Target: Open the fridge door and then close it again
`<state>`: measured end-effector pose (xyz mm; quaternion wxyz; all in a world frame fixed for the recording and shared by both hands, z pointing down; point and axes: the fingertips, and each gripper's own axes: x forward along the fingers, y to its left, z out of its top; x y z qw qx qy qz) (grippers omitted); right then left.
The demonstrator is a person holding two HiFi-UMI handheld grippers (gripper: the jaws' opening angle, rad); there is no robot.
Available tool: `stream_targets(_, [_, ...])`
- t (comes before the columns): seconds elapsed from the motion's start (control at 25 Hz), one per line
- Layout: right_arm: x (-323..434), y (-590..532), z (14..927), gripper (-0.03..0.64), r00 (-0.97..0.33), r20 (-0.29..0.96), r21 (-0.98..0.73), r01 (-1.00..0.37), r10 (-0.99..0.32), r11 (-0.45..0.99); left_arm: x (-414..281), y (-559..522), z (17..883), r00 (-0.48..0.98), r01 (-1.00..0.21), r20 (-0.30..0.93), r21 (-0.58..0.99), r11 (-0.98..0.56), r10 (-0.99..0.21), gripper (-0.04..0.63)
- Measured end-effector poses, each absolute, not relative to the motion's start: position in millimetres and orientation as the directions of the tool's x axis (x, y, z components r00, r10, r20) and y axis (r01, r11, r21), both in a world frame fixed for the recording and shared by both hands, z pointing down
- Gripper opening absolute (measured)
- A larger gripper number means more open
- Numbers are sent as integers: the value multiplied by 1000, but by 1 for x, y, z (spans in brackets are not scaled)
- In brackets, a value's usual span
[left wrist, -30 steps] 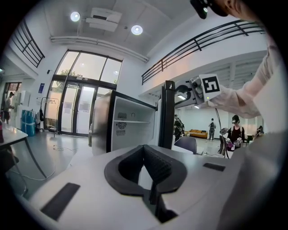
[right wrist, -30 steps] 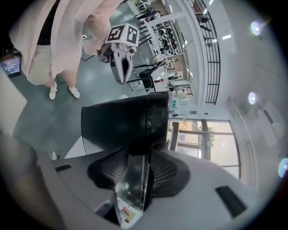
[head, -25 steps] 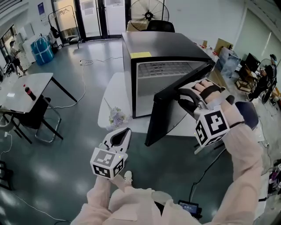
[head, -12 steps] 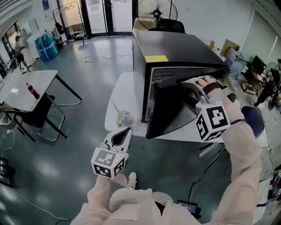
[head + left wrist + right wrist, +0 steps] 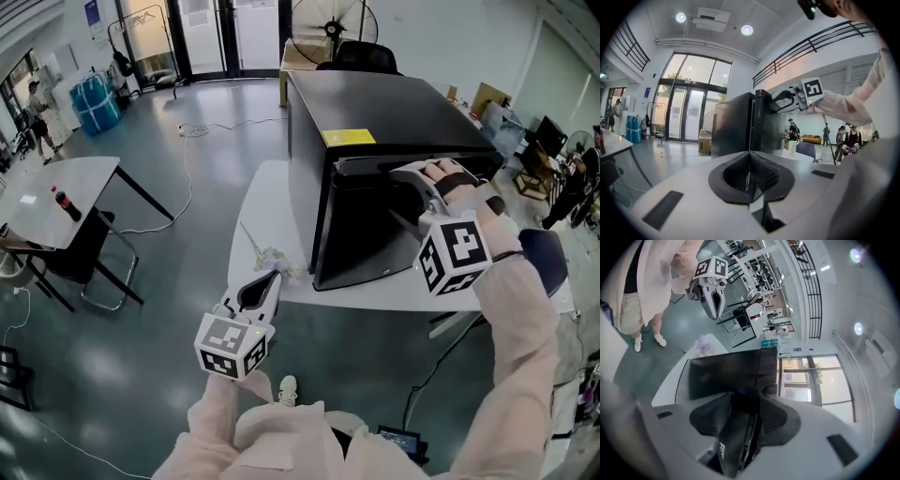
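1. the fridge (image 5: 375, 103), a black box, stands on the white table (image 5: 255, 202). its door (image 5: 366, 230) faces us and lies all but flush with the cabinet, so we judge the opening done and the closing near its end. we cannot tell whether the seal has fully met.
2. the right gripper (image 5: 405, 178) sits at the door's top edge. in the right gripper view that edge passes between the two jaws, which are opening. the pads stand wide on either side of it, and we read them as not pressing.
3. the left gripper (image 5: 267, 281) hangs low at the left of the head view, over the floor (image 5: 169, 356) and well apart from the fridge. its jaws are together with nothing between them.
4. the deciding relation: the door lies straight ahead of the right gripper. the long axis of its top edge runs across the gripper's line of pointing, left to right in the head view. the right hand is by far the nearer.
5. we judge that the next move is one of two. if a gap is left, it is a short push straight into the door face. otherwise it is a clean draw back along the gripper's own line, so that the jaws clear the edge without dragging the door outward.
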<state>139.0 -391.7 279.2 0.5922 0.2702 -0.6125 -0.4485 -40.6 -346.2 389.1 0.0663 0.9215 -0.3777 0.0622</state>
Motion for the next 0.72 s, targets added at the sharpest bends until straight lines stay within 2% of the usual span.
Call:
stream_targets(0.36, [139, -407, 283, 186, -120, 489, 866, 184, -864, 464, -43, -375, 387, 730, -680, 141, 64, -730, -668, 11])
stream_targets(0.6, [140, -408, 282, 190, -133, 459, 887, 123, -879, 445, -32, -382, 383, 762, -645, 129, 65, -762, -634, 11])
stream_targets(0.72, [141, -406, 277, 187, -141, 440, 895, 150, -887, 420, -30, -381, 382, 771, -633, 133, 64, -771, -622, 11])
